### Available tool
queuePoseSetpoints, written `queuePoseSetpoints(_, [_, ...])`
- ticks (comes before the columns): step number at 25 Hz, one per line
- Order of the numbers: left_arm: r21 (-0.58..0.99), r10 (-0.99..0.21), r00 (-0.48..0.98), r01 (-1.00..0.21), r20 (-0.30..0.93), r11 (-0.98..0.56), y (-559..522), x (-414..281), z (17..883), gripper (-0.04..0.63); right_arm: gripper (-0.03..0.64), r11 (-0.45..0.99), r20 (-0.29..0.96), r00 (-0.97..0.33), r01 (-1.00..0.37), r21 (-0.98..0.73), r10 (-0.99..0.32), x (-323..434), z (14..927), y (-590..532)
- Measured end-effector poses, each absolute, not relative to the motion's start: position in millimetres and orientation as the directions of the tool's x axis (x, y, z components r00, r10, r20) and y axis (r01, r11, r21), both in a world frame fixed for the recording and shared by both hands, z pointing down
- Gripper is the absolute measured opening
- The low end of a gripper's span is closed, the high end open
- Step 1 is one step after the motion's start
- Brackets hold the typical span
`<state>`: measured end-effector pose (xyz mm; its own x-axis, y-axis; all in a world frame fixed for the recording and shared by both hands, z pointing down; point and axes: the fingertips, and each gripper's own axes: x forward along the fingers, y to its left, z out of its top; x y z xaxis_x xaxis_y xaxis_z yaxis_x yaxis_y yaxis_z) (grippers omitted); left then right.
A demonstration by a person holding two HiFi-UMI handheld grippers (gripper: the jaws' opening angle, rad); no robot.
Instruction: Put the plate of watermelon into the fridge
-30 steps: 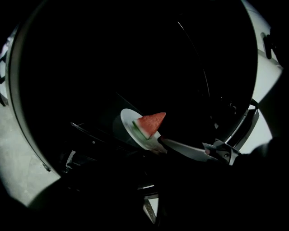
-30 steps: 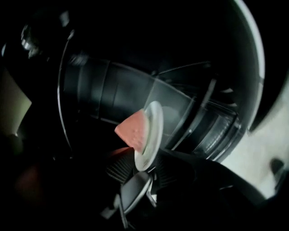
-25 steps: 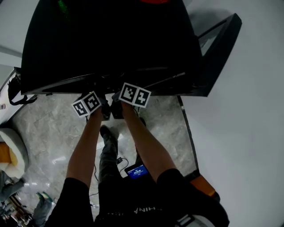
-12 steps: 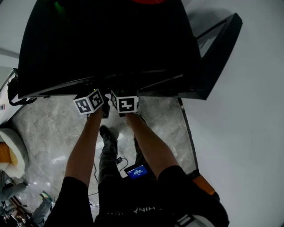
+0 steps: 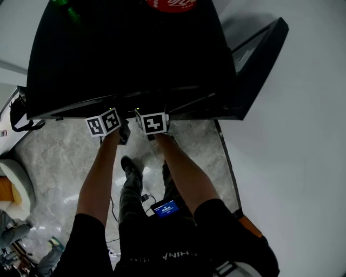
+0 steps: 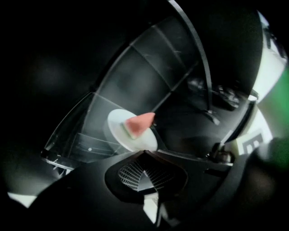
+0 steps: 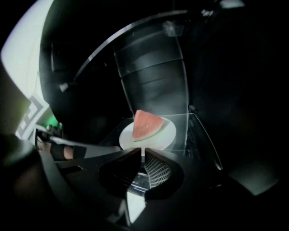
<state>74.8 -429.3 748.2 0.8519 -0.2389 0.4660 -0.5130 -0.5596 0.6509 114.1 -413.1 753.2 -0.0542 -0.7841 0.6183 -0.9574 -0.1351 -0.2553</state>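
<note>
A red, green-rinded watermelon wedge (image 7: 146,125) lies on the round white plate (image 7: 168,135), which sits on a glass shelf (image 7: 188,131) inside the dark fridge (image 5: 135,54). In front of the plate, the left claw (image 6: 143,152) is closed and empty. The right claw (image 7: 142,151) has just been closing to a slit, with nothing between its jaws.

The near rim of the plate (image 6: 118,131) is hidden behind the closed tips of the left tongs (image 6: 143,153) and the right tongs (image 7: 141,150), so contact cannot be told. In the head view the black top of the fridge (image 5: 135,54) covers those tips and the plate. The upper edge there cuts off a red item (image 5: 172,4) and a green item (image 5: 65,8).
</note>
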Motion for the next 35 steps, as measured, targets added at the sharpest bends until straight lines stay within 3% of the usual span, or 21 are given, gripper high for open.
queuePoseSetpoints(6, [0.546,-0.127,0.922,-0.324,0.367,-0.773,-381,76,690,0.012,0.028,-0.037,0.546,-0.173,-0.935,-0.352,-0.819,103,705,-383])
queuePoseSetpoints(13, [0.535,-0.058,0.963,-0.197,0.265,-0.822,-319,56,602,0.012,0.018,0.127,0.479,-0.328,-0.906,-0.404,-0.814,69,616,-317])
queuePoseSetpoints(21, [0.624,-0.148,0.973,-0.228,0.178,-0.748,-266,10,557,0.012,0.018,0.051,0.437,-0.303,-0.865,-0.5,-0.847,70,575,-235])
queuePoseSetpoints(26, [0.629,-0.193,0.962,-0.274,0.196,-0.728,-263,-8,564,0.012,0.018,0.033,0.404,-0.279,-0.855,-0.518,-0.871,85,561,-232])
queuePoseSetpoints(35, [0.582,-0.145,0.968,-0.238,0.203,-0.778,-247,15,548,0.012,0.018,0.017,0.425,-0.256,-0.871,-0.49,-0.868,98,557,-229])
